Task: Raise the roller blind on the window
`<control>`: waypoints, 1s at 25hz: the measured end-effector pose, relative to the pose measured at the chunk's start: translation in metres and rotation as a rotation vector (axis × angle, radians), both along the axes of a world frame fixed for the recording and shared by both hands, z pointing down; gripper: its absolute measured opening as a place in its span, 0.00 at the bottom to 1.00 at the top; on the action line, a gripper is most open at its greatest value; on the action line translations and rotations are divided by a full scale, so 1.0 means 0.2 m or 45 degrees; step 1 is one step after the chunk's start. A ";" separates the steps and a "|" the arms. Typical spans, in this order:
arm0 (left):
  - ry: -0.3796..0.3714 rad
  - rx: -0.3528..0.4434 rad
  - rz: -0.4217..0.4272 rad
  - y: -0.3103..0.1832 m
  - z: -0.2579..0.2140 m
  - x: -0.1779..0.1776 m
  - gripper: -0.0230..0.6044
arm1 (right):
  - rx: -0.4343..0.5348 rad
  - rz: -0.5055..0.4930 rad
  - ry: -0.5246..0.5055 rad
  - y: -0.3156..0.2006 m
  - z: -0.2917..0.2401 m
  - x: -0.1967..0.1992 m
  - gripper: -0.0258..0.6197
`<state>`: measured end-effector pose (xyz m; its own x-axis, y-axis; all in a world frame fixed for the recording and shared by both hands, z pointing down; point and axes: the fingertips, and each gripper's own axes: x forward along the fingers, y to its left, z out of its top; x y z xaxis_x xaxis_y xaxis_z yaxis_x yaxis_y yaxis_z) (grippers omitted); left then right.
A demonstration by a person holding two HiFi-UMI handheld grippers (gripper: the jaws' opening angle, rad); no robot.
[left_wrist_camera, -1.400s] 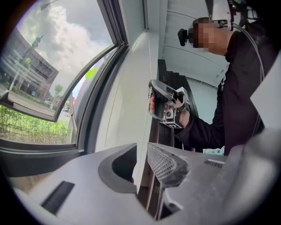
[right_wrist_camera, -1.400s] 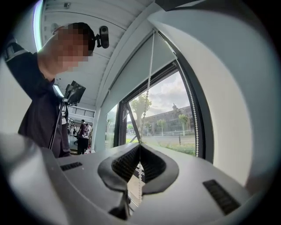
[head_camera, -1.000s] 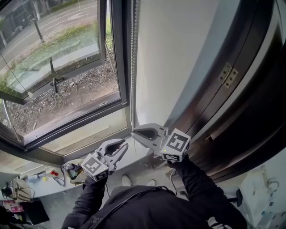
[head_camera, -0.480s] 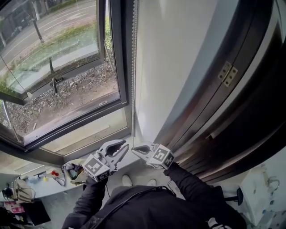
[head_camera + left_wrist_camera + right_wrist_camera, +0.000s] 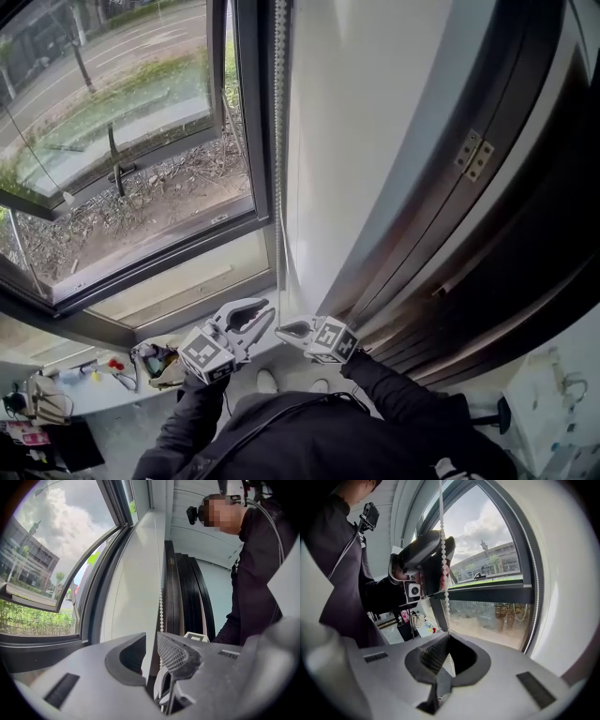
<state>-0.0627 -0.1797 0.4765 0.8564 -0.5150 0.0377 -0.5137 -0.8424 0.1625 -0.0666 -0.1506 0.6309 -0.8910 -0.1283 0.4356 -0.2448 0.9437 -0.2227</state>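
White bead chain (image 5: pixel 446 601) pinched in right gripper (image 5: pixel 447 638); left gripper (image 5: pixel 151 638) spread, beside window frame (image 5: pixel 265 141).

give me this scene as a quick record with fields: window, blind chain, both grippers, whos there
place: window with a dark frame, street and trees outside
bead chain: hangs straight down beside the frame
right hand-held gripper: shut on the bead chain, low near the sill
left hand-held gripper: jaws apart, bead chain runs through the gap, contact unclear
relation: left hand-held gripper sits just above the right one on the chain
person: dark sleeves, standing at the window
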 end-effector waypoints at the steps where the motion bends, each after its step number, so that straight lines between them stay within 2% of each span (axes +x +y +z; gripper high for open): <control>1: 0.002 -0.002 -0.002 0.00 0.00 0.00 0.14 | -0.017 0.009 -0.006 0.00 0.01 0.01 0.05; 7: -0.004 -0.012 -0.019 0.01 0.02 -0.02 0.14 | 0.006 0.022 0.010 0.00 0.00 0.05 0.05; 14: 0.005 -0.003 -0.049 0.03 0.02 -0.03 0.14 | -0.008 0.061 -0.099 0.02 -0.03 0.05 0.05; 18: 0.016 0.047 -0.079 0.03 -0.01 -0.04 0.05 | 0.013 0.041 -0.098 0.05 -0.06 0.02 0.05; 25: -0.011 0.057 -0.095 0.04 -0.02 -0.03 0.05 | 0.004 0.070 -0.111 0.06 -0.10 0.03 0.05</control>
<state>-0.0690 -0.1725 0.4733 0.8155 -0.5784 0.0202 -0.5763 -0.8082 0.1211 -0.0614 -0.1393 0.6113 -0.9170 -0.1790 0.3563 -0.2758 0.9302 -0.2424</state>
